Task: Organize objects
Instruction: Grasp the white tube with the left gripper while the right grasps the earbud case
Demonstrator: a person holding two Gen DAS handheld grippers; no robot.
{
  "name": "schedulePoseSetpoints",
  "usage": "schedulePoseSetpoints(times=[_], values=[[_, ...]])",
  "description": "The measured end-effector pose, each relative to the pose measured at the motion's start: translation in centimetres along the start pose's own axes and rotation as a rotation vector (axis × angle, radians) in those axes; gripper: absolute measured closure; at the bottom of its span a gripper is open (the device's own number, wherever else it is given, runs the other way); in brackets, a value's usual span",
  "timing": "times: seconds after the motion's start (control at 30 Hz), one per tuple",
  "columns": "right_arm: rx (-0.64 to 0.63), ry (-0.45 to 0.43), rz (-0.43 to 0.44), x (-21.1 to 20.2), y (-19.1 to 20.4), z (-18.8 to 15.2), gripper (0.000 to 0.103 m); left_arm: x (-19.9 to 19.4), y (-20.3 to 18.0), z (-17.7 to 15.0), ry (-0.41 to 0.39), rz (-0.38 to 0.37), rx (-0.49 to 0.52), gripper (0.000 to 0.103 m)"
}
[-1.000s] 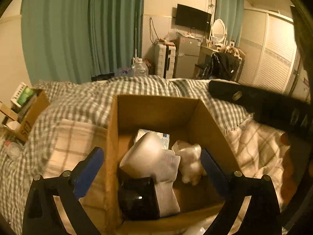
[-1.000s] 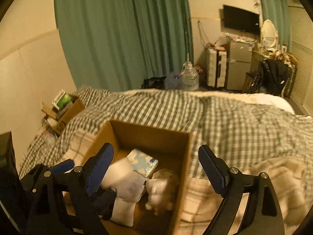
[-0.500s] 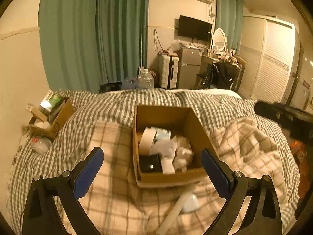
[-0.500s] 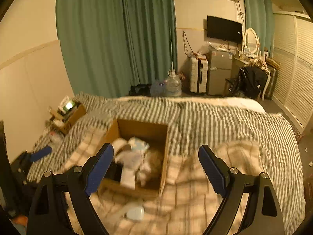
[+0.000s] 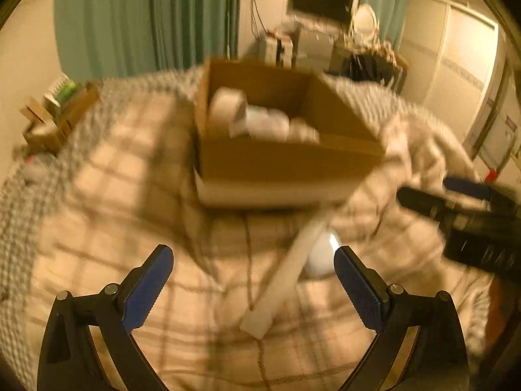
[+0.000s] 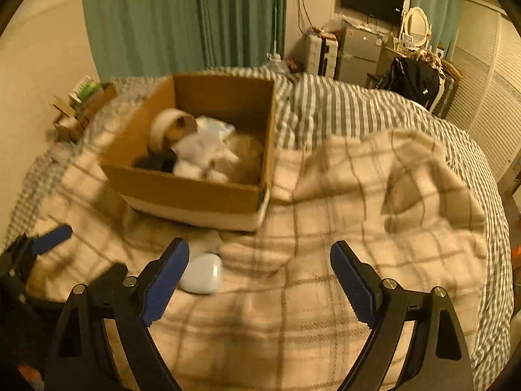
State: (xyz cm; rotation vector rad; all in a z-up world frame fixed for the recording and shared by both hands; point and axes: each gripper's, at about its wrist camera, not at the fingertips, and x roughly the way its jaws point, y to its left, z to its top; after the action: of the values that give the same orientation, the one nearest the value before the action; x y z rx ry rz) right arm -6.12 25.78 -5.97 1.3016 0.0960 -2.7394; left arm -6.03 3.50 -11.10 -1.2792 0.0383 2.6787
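A cardboard box (image 5: 286, 163) (image 6: 182, 192) sits on the plaid blanket, holding a tape roll (image 6: 169, 127), a black item, white cloth and a tissue pack. In front of it lie a long white stick (image 5: 286, 273) and a small white rounded case (image 6: 202, 273) (image 5: 320, 254). My left gripper (image 5: 254, 283) is open and empty, low over the blanket just before the stick. My right gripper (image 6: 260, 277) is open and empty, its left finger beside the white case. Each gripper shows in the other's view (image 5: 465, 208) (image 6: 35, 244).
A plaid blanket (image 6: 358, 228) covers a checked duvet (image 6: 358, 107) on the bed. A small box of clutter (image 5: 58, 114) sits at the far left by the wall. Green curtains, a suitcase, a fridge and a wardrobe stand beyond the bed.
Both grippers pulled back from above the box, then dropped low toward the blanket in front of it. The stick and white case came into view. Both stayed open.
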Motion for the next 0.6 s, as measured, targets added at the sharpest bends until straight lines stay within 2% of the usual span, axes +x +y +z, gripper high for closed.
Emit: schedulePoseSetpoints(times=[0.13,0.2,0.27,0.3,0.33,0.37,0.43,0.47,0.5,0.6], values=[[0.031,0.044,0.011,2.6,-0.7,-0.7,0.014,3.7,-0.6,-1.6,0.092,-0.001,0.023,0.01],[0.05,0.059,0.027,3.7,-0.8,-0.9,0.014,5.1,-0.9,-1.9,0.124,-0.04,0.015,0.012],[0.055,0.066,0.033,4.2,-0.6,-0.9,0.014,6.0,-1.1,-2.0,0.142,-0.064,0.013,0.028],[0.055,0.07,0.036,4.5,-0.5,-1.0,0.014,6.4,-1.3,-2.2,0.148,-0.086,0.017,0.033],[0.052,0.075,0.039,4.7,-0.4,-1.0,0.015,6.6,-1.4,-2.2,0.151,-0.11,0.019,0.045],[0.05,0.078,0.04,4.9,-0.3,-1.0,0.015,6.6,-1.5,-2.3,0.153,-0.121,0.021,0.062],[0.047,0.082,0.041,5.2,-0.1,-1.1,0.015,6.4,-1.3,-2.4,0.145,-0.111,0.012,0.076],[0.045,0.082,0.04,5.3,0.0,-1.1,0.015,6.1,-1.1,-2.4,0.137,-0.112,0.0,0.086],[0.04,0.08,0.038,5.2,0.1,-1.1,0.015,5.6,-0.8,-2.3,0.124,-0.104,-0.013,0.09],[0.034,0.063,0.033,4.7,0.3,-1.1,0.015,3.6,0.0,-2.0,0.08,-0.084,-0.037,0.092]])
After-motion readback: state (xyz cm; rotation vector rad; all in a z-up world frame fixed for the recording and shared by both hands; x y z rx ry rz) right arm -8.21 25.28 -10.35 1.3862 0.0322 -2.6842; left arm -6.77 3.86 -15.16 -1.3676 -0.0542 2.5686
